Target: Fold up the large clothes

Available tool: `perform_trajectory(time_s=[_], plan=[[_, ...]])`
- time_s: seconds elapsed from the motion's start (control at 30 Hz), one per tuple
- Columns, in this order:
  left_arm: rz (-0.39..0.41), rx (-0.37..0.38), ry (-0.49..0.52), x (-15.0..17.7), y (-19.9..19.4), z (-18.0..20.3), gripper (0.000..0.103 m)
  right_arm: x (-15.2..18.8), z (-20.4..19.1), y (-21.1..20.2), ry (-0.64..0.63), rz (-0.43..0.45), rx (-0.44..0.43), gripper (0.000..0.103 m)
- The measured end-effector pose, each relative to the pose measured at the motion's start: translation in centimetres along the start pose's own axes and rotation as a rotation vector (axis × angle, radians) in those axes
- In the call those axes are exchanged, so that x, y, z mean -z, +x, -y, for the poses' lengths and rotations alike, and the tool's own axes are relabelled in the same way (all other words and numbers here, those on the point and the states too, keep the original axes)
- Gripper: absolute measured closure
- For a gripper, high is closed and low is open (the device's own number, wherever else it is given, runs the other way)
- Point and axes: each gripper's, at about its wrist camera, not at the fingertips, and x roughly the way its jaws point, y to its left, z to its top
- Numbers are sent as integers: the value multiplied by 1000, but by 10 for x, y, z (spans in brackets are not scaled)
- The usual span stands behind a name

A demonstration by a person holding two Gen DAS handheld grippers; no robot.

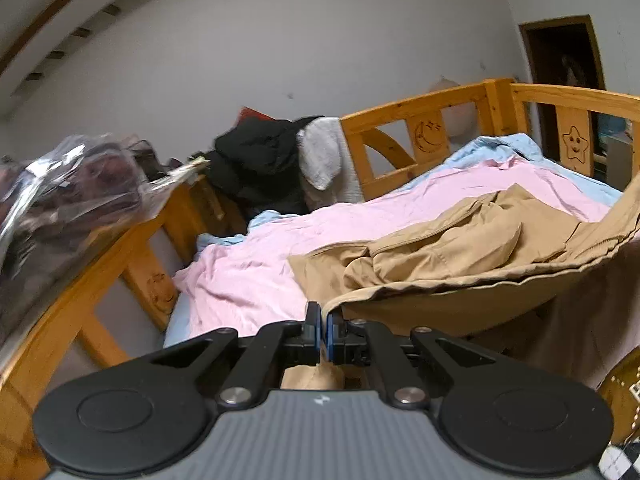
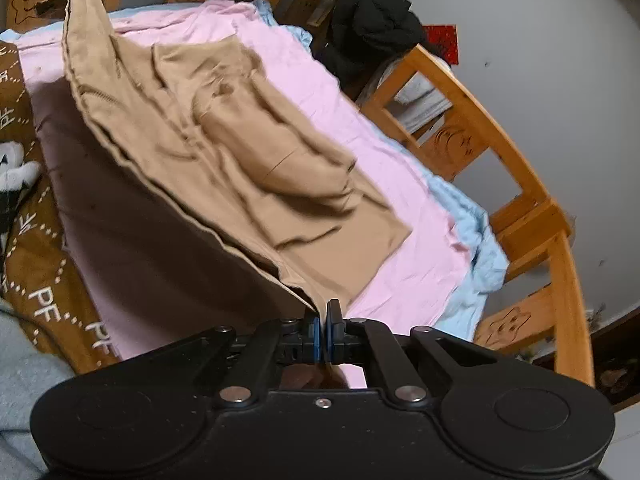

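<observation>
Here, a wooden bed (image 1: pixel 416 114) with a railed frame carries everything: a pink sheet (image 1: pixel 256 264) spread over a blue one (image 1: pixel 496 146), the blue showing only along the far edge and head corner. It serves as the folding surface.

The tan garment (image 1: pixel 448 240), large and heavy-looking, lies mostly on the middle of the pink sheet. Its near edge is lifted clear of the bed and hangs stretched between the two grippers, shadowed underside visible. Likely this hem is raised so it can be carried over the resting part for a fold.

Black clothes (image 1: pixel 256 160) and a grey cloth (image 1: pixel 320 152) are heaped at the head-end rail, out of the way.

Left gripper (image 1: pixel 323 330): jaws fully closed, pinching one corner of the tan hem. Right gripper (image 2: pixel 323 330): jaws likewise closed tight on the other corner. Holding both corners keeps the edge taut and straight.
</observation>
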Motion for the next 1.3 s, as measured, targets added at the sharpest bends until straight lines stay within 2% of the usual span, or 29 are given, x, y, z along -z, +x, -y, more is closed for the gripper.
perform_trajectory(time_s=[0.07, 0.17, 0.3, 0.4, 0.53, 0.63, 0.67, 0.73, 0.77, 0.8, 0.83, 0.87, 0.93, 1.07, 1.13, 1.2, 1.3], plan=[[-32, 23, 13, -20, 21, -10, 101, -14, 12, 7, -6, 15, 19, 101], [-98, 56, 24, -50, 65, -26, 101, -37, 41, 40, 16, 1, 14, 100], [-207, 95, -3, -79, 138, -45, 101, -67, 87, 114, 85, -60, -20, 96], [-295, 116, -42, -83, 199, -54, 100, -85, 108, 173, 140, -106, -57, 93], [-406, 155, -192, -69, 278, -71, 99, -98, 114, 235, 193, -154, -81, 91], [-427, 185, -272, -54, 309, -77, 96, -97, 115, 266, 267, -183, -97, 91], [-435, 190, -303, -49, 315, -80, 93, -94, 117, 273, 311, -187, -108, 90], [-456, 201, -378, -42, 319, -89, 79, -85, 122, 279, 410, -166, -129, 81], [-457, 203, -408, -40, 318, -94, 51, -78, 125, 276, 468, -142, -135, 77], [-444, 197, -430, -38, 314, -99, 24, -72, 129, 272, 522, -118, -144, 66], [-412, 181, -445, -38, 306, -103, 17, -64, 133, 265, 595, -76, -151, 48], [-369, 164, -457, -37, 297, -108, 12, -57, 137, 258, 655, -32, -157, 41], [-322, 165, -488, -37, 284, -117, 10, -40, 142, 241, 764, 60, -153, 25], [-264, 148, -566, -21, 256, -129, 8, -8, 143, 215, 929, 172, -127, 12], [-291, 144, -574, -3, 251, -127, 8, 10, 135, 207, 975, 182, -125, 9], [-350, 128, -588, 16, 255, -123, 13, 24, 123, 206, 984, 157, -125, 9], [-425, 143, -648, 45, 260, -118, 19, 43, 107, 207, 1002, 123, -84, 13]])
